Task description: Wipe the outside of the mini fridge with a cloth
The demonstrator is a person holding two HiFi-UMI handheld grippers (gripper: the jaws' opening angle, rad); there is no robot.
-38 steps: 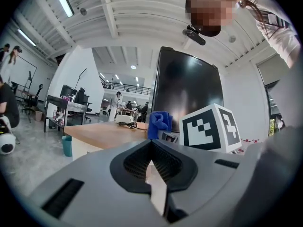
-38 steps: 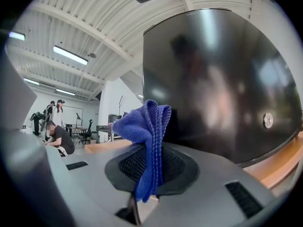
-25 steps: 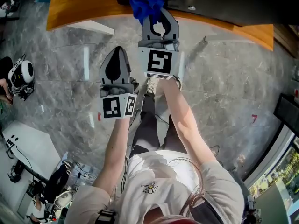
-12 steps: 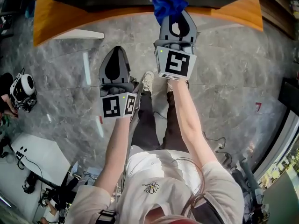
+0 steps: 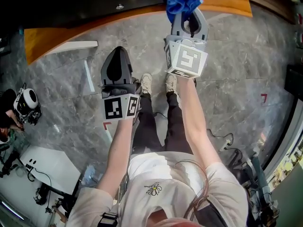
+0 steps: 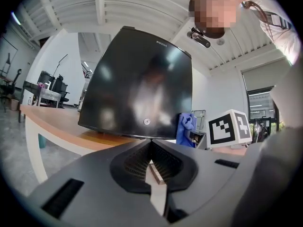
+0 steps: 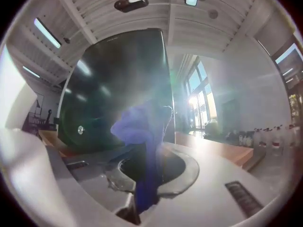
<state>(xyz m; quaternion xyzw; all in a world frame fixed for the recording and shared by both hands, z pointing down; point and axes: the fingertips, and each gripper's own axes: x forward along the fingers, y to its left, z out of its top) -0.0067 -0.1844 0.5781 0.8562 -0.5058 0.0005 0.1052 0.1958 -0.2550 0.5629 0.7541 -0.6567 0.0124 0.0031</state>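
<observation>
Up at the tabletop point(image 5: 42, 41) edge, head view: blue cloth point(image 5: 182, 1) is pinched by the right hand-held gripper point(image 5: 188, 17) at the mini fridge point(image 5: 94, 1). Left gripper view: the left hand-held gripper point(image 6: 152, 167) is pressed together, empty. Right gripper view: wiping is judged barely begun.

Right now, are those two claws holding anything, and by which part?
The right gripper pinches the cloth by one end; the rest bunches beyond the jaws. The left gripper is shut, empty.
</observation>
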